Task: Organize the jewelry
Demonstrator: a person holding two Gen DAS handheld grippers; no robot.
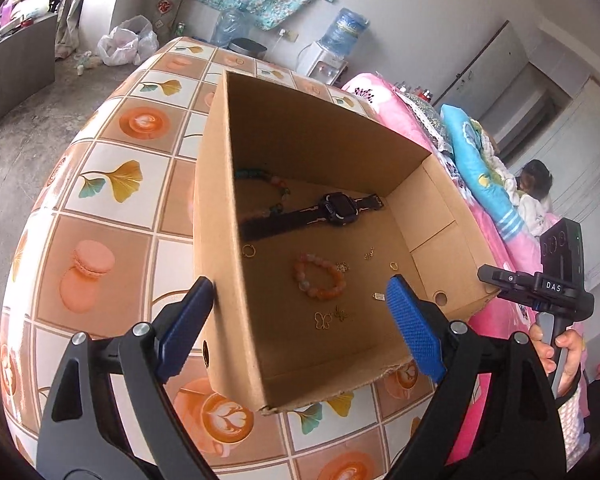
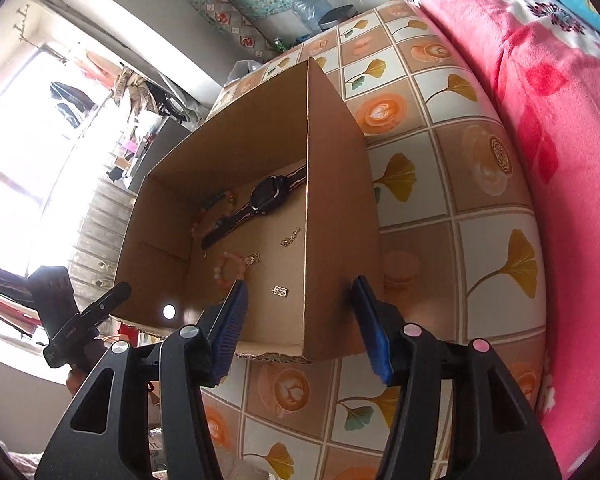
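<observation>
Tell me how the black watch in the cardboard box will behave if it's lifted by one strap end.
The watch lies flat with its straps spread out, so it will probably droop, the thick case swinging below the grip. The strap looks smooth and narrow, so it may slip between the pads. Lying on the floor of the cardboard box, it should slide rather than roll if pushed.
</observation>
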